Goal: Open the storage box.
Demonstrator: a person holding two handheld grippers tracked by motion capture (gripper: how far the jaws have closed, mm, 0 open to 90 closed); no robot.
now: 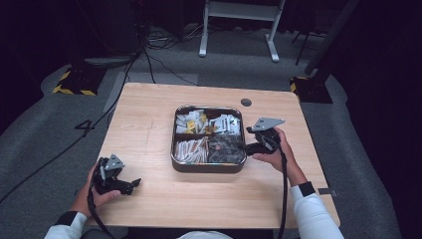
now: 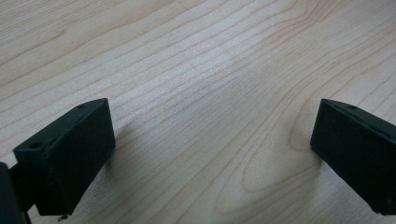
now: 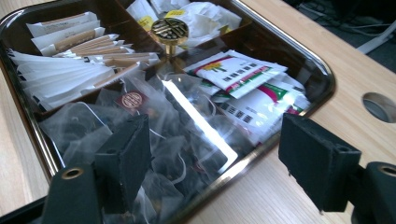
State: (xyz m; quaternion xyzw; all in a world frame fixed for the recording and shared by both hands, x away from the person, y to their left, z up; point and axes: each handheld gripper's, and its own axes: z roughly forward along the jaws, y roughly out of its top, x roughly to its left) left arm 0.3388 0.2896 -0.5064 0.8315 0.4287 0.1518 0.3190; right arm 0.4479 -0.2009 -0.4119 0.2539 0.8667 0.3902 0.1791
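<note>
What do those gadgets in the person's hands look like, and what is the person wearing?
Each hand holds a black handheld claw: the left claw and the right claw. Each carries a grey three-cornered plate on top and trails a black cable. Their two jaws are blocky black pads with small screw holes. The person wears white sleeves with black wristbands.
</note>
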